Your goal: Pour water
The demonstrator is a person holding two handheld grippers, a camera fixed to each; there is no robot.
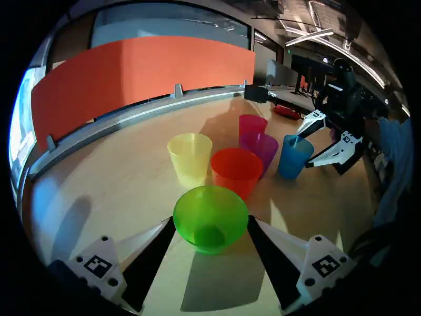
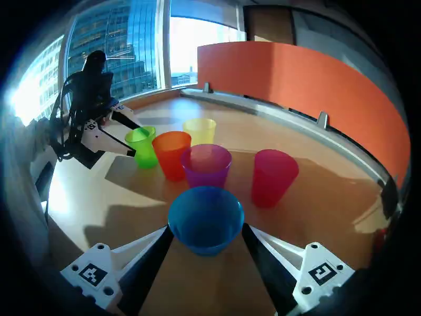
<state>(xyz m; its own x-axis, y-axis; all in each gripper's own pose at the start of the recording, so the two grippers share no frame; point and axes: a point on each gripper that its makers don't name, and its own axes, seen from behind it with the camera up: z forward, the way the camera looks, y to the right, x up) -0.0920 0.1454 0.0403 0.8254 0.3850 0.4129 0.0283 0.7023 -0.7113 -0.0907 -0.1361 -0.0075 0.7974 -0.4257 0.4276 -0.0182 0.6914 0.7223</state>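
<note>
A green cup (image 1: pixel 210 218) stands on the wooden table between my left gripper's (image 1: pixel 210 222) fingers, which press on both its sides. Behind it cluster a yellow cup (image 1: pixel 189 158), an orange cup (image 1: pixel 237 169), a purple cup (image 1: pixel 261 149) and a pink cup (image 1: pixel 251 125). My right gripper (image 2: pixel 206 229) is shut on a blue cup (image 2: pixel 206 217) on the tabletop. In the right gripper view the purple cup (image 2: pixel 206 164), orange cup (image 2: pixel 171 154), yellow cup (image 2: pixel 199 130) and pink cup (image 2: pixel 273 176) stand beyond it. I cannot tell whether any cup holds water.
An orange divider panel (image 1: pixel 142 71) on a metal rail runs along the table's far edge. A person's sleeve (image 1: pixel 394 158) is at the right. Windows (image 2: pixel 121 47) lie past the table. Bare tabletop (image 1: pixel 116 184) spreads left of the cups.
</note>
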